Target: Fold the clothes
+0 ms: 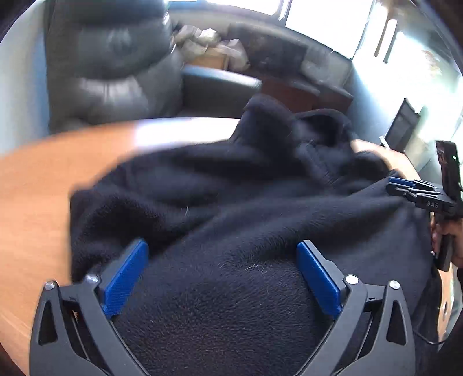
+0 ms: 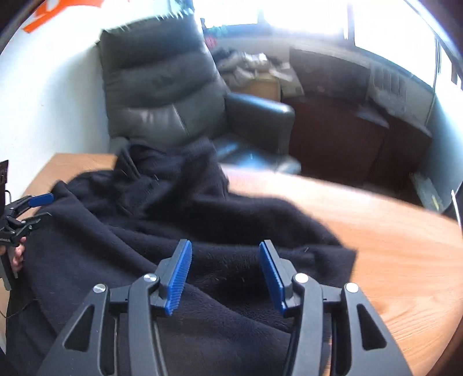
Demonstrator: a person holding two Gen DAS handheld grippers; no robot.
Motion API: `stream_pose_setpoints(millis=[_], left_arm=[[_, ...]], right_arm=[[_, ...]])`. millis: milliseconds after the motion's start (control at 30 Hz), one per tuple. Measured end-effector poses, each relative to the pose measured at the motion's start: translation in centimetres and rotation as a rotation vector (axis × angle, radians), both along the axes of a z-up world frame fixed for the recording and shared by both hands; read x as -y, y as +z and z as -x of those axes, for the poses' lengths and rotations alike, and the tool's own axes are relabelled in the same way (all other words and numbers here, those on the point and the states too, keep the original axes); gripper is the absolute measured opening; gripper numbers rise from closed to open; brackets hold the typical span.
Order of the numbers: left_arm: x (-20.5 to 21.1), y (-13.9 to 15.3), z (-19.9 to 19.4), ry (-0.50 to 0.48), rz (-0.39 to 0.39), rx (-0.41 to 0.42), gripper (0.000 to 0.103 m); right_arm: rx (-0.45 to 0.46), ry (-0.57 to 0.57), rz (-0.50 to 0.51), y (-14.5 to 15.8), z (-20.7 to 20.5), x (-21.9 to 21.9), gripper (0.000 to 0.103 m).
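Wooden table point(image 2: 405, 260), black fleece point(image 2: 144, 245) beneath two gaping, empty hand-held grippers point(image 1: 222, 251) point(image 2: 225, 254)

A grey leather armchair point(image 2: 162, 95) is standing against a white wall point(image 2: 58, 95), just behind the far edge of the wooden table point(image 2: 405, 260). Beside the armchair's arm, a heap of pale crumpled cloth point(image 2: 249, 68) is lying on a light wooden box point(image 2: 264, 86). Further from the armchair on that same side, a dark wooden cabinet point(image 2: 341, 138) is sitting under bright windows point(image 2: 303, 17) that are letting in strong daylight. Something orange point(image 2: 63, 11) is showing on the wall above the armchair.
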State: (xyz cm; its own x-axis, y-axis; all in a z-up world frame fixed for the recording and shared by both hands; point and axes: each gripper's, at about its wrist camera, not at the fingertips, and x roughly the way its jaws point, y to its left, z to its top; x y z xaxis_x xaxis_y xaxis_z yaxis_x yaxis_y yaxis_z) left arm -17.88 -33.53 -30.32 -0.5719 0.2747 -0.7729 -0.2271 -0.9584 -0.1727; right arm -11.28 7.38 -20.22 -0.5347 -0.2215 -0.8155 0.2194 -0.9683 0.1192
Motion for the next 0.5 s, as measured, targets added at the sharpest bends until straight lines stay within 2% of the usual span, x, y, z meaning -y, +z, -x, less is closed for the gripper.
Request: stream_pose_setpoints(millis=[33,100,133,167,233,267,367,400,500], left_arm=[[0.0,0.1,-0.2,0.004,0.01,-0.008,0.101],[-0.2,0.0,-0.1,0.009,0.029,0.006,0.101],[-0.4,0.2,0.0,0.012,0.034,0.014,0.101],[-0.5,0.4,0.1,0.016,0.038,0.022,0.1],[-0.5,1.9,-0.2,0.015,-0.003,0.012,0.101],[-0.3,3.0,-0.5,-0.006,-0.048,-0.018,0.101],[-0.4,5.8,-0.6,-0.049,-0.103,-0.143,0.103],[-0.7,6.1,-0.3,-0.063,-0.105,-0.151,0.103],[-0.9,5.6,1.3,-0.069,-0.119,-0.113,0.103]], right_arm=[[0.022,-0.025,0.01,-1.0,0.2,-0.9,0.043],[-0.001,-0.076,0.035,-1.0,0.0,-2.7,0.013],[-0.003,-0.093,0.001,-0.8,0.0,-3.1,0.011],[-0.005,-0.111,-0.033,-0.6,0.0,-3.5,0.012],[-0.01,-0.135,-0.071,0.4,-0.5,-4.0,0.015],[-0.025,-0.136,-0.07,1.2,-1.1,-4.2,0.021],[-0.132,-0.075,-0.006,4.2,-4.6,-3.8,0.041],[-0.156,-0.053,0.013,4.8,-5.7,-3.3,0.046],[-0.152,-0.008,0.049,4.8,-7.8,-1.5,0.046]])
